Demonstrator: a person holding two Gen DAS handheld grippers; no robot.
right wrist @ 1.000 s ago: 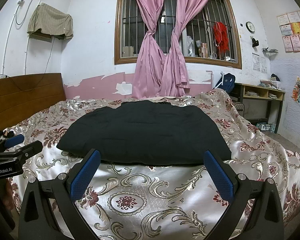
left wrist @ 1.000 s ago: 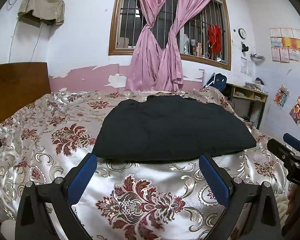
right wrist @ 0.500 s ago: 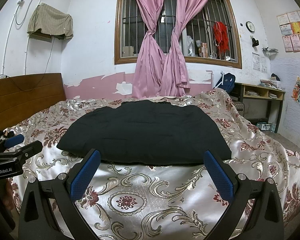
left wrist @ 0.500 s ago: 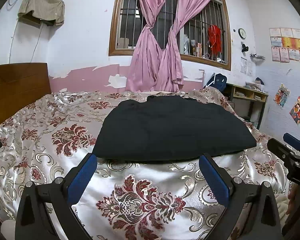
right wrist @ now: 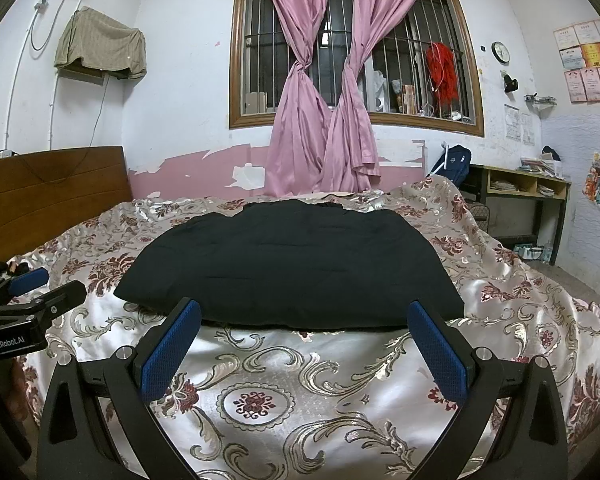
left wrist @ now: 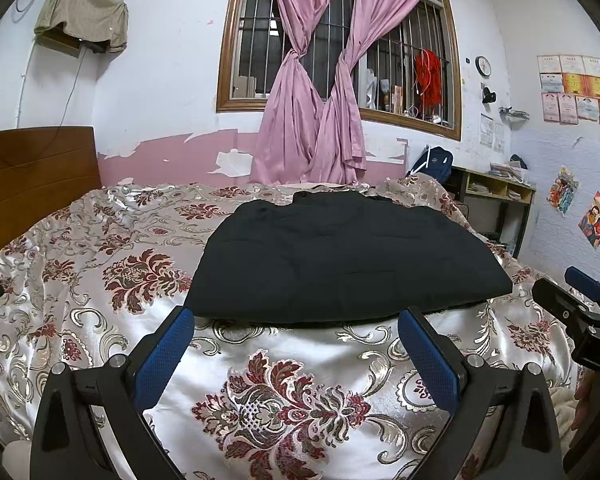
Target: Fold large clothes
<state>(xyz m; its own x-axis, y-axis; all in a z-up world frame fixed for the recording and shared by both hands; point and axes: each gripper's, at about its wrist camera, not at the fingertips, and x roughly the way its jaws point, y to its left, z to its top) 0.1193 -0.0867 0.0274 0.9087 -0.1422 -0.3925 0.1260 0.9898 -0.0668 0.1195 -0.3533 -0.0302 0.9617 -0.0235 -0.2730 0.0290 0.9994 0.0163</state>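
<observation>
A large black garment (left wrist: 340,260) lies flat in a neat rectangle on the flowered satin bedspread (left wrist: 112,280); it also shows in the right wrist view (right wrist: 292,268). My left gripper (left wrist: 296,320) is open and empty, held just short of the garment's near edge. My right gripper (right wrist: 304,316) is open and empty, also just before the near edge. Each gripper shows at the side of the other's view: the right gripper (left wrist: 580,300) and the left gripper (right wrist: 36,296).
A wooden headboard (left wrist: 32,176) stands at the left. A window with pink curtains (left wrist: 316,92) is behind the bed. A desk with shelves (right wrist: 528,192) stands at the right by the wall. The floor shows at the far right (right wrist: 580,284).
</observation>
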